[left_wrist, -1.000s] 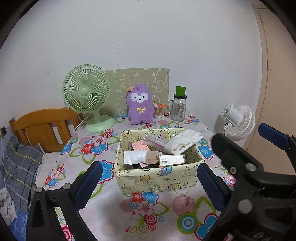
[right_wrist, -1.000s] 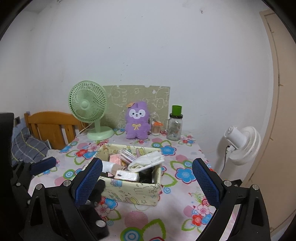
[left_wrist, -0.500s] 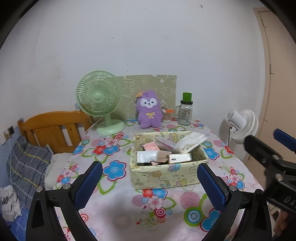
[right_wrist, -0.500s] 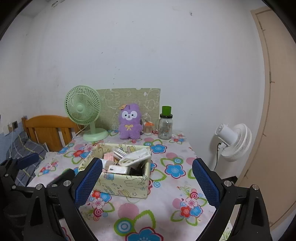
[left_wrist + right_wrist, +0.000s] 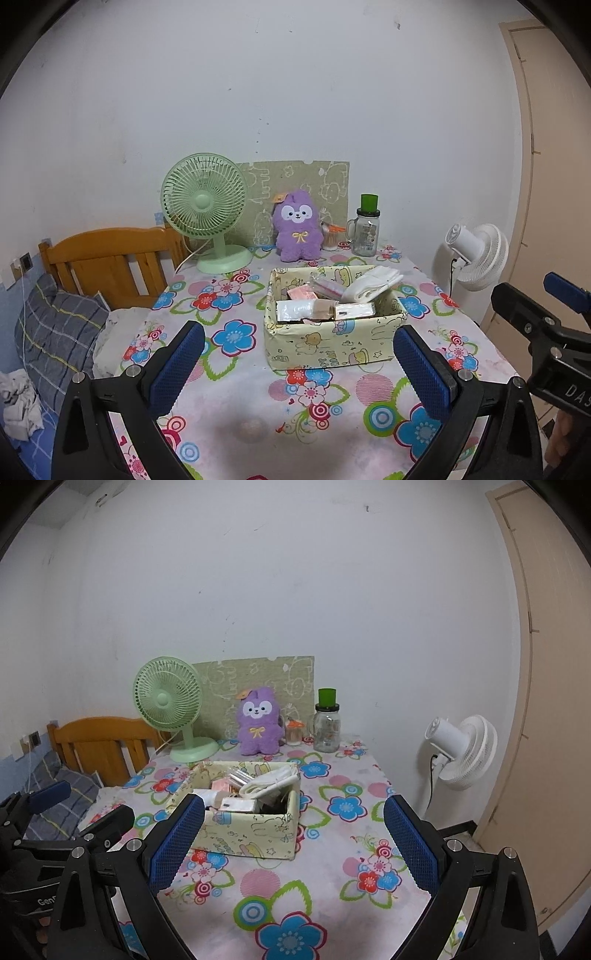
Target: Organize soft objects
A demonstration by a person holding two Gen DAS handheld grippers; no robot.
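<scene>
In the left wrist view, the left gripper (image 5: 299, 365) hung above the near edge of the table (image 5: 258, 424) with its jaws wide apart and nothing between them. The yellow fabric box (image 5: 332, 339) stood near the middle of the table, holding a folded white cloth (image 5: 373, 286) and small packets (image 5: 299, 308). The purple plush toy (image 5: 297, 230) sat upright at the far edge, between the green fan (image 5: 205, 206) and the glass jar (image 5: 366, 236).

In the right wrist view, the right gripper (image 5: 293, 845) was also wide open and empty, above the near edge. The box (image 5: 255, 830) was left of the middle, and the plush toy (image 5: 258, 722) was at the far edge. The left gripper (image 5: 66, 827) showed at the left edge.
</scene>
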